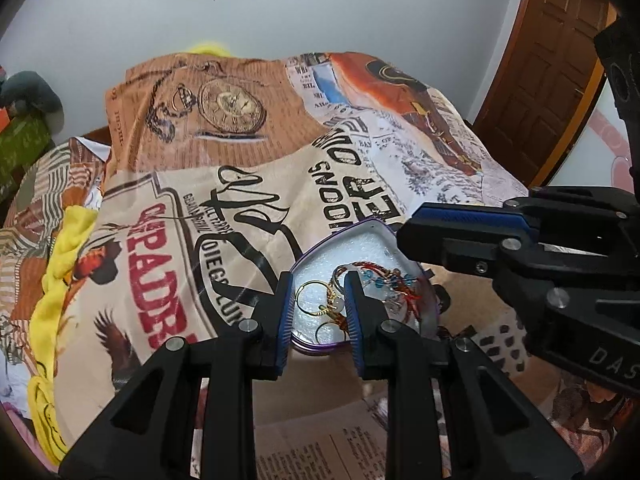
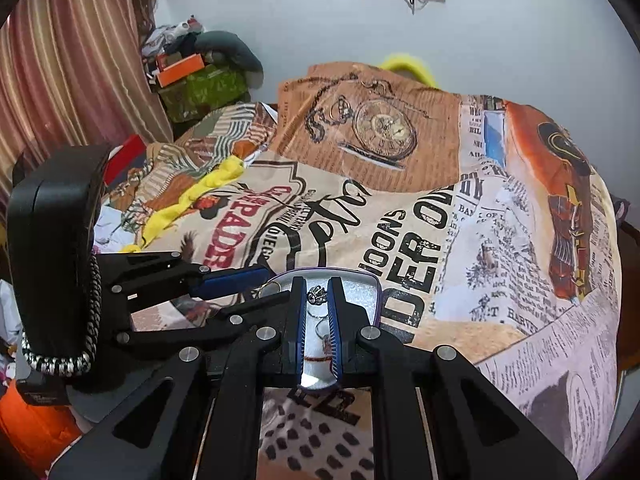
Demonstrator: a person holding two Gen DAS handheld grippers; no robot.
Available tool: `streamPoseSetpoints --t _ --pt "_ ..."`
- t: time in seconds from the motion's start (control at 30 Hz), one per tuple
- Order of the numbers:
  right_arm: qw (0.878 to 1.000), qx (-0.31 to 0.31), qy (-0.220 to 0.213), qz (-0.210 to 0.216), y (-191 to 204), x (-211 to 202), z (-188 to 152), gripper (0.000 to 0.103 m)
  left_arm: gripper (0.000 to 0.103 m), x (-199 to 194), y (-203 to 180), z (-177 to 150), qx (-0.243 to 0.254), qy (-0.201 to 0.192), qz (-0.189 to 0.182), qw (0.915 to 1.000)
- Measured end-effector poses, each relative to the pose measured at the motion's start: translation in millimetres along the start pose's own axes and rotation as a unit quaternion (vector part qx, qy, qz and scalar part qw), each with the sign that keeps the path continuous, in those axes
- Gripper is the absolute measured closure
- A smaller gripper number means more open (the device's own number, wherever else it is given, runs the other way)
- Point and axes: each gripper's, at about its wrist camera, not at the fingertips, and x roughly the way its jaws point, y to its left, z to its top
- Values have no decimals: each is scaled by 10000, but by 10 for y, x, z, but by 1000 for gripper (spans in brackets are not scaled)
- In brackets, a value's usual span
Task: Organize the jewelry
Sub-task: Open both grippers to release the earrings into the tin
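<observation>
While the right gripper (image 2: 319, 300) pinches a small silver ring (image 2: 316, 295) over the box (image 1: 382, 227), the left gripper (image 1: 319, 292) hangs narrowly parted and empty, so next comes lowering and letting go.

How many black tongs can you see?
2. The left tongs hover over the purple tin of jewelry; the right tongs pinch a small silver crown-shaped ring above it.

I count one purple-rimmed jewelry tray (image 1: 310, 347) on the printed bedsheet (image 1: 248, 184), with at least two gold hoop earrings (image 1: 311, 300) inside the tray. I also see two grippers over that tray, and one small silver ring (image 2: 316, 295) between the right one's fingers.
</observation>
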Motion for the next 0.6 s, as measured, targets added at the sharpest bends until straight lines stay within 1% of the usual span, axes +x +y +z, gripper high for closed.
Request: streamPoseSetpoints --t 0.13,0.27,0.5,0.53,0.6 --pt "9999 49 142 -51 -47 127 23 94 79 79 51 3 -77 74 -54 9999" --pt "9996 115 268 -31 -94 233 23 94 79 83 42 7 -67 54 -79 9999" --pt "9992 161 376 6 -108 254 21 94 79 76 14 1 -15 37 -38 10000" --pt "9991 174 389 21 -110 247 25 93 79 66 10 0 -16 33 -34 10000" --pt "9990 225 375 49 -120 212 34 89 78 45 7 4 -34 39 -27 10000"
